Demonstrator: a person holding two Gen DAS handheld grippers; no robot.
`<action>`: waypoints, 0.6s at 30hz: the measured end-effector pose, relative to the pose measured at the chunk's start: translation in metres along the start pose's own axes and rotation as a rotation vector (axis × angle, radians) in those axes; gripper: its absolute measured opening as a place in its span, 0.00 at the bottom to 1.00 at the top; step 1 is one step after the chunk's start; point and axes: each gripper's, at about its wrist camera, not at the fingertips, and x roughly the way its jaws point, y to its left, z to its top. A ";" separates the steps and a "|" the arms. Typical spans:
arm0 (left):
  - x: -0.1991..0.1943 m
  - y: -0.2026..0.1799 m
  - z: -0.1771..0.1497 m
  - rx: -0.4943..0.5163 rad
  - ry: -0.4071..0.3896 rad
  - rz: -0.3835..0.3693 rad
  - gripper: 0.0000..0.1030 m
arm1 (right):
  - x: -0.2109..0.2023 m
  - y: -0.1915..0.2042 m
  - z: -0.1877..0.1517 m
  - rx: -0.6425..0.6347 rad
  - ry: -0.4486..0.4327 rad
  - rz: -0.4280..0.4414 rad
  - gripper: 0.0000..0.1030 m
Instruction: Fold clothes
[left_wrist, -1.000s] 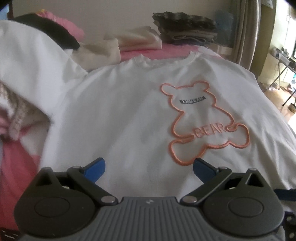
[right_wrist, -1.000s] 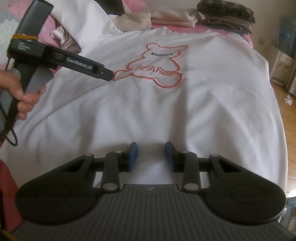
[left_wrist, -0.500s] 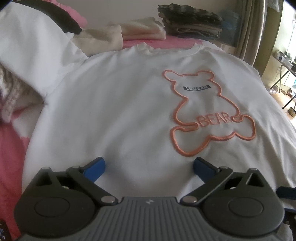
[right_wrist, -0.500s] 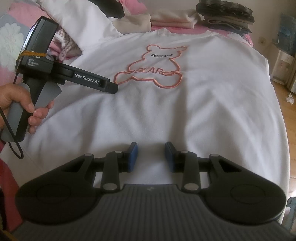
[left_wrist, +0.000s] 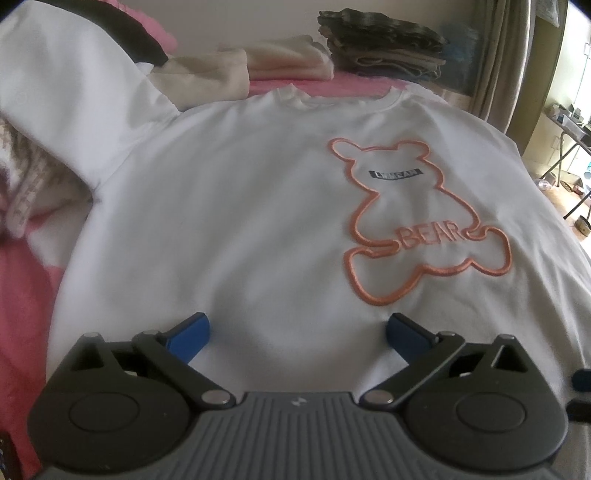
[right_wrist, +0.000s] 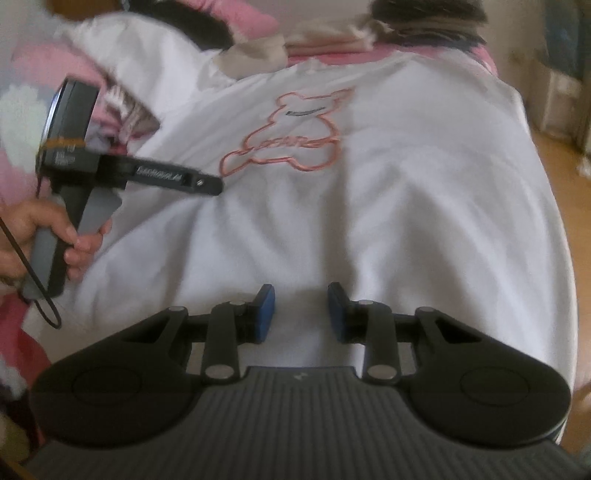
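**White sweatshirt laid flat, no fold made yet**

White cotton covers most of both views: the sweatshirt lies face up on the bed, its orange bear outline showing, collar at the far end and hem nearest the cameras. The body is spread out fairly smoothly, with a few soft ridges running across the lower half in the right wrist view. One sleeve is still thrown out to the far left, draped over other clothing there. No part of the garment has been turned over onto itself, so the folding proper looks not to have begun; the spreading and smoothing appears to be the stage at hand.

The left gripper hovers over the lower front with its jaws wide apart and nothing between them. In the right wrist view it is seen from the side, held in a hand. The right gripper is near the hem; its jaws have just been closing somewhat and stand at a narrow gap, with only flat cloth seen beyond them and nothing pinched, though that view is blurred.

At the far end of the bed sit cream folded items and a dark folded pile, which I take for work already done. Left to do here: bring in the sleeves, fold the sides, then double the length.
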 end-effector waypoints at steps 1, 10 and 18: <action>0.000 0.000 0.000 -0.001 0.000 0.001 1.00 | -0.006 -0.008 -0.002 0.028 -0.007 -0.001 0.22; 0.002 -0.002 -0.001 -0.008 -0.001 0.015 1.00 | -0.045 -0.062 -0.012 0.198 -0.066 -0.170 0.23; 0.000 0.001 -0.001 -0.013 0.011 0.012 1.00 | -0.029 -0.054 0.008 0.158 -0.088 -0.118 0.24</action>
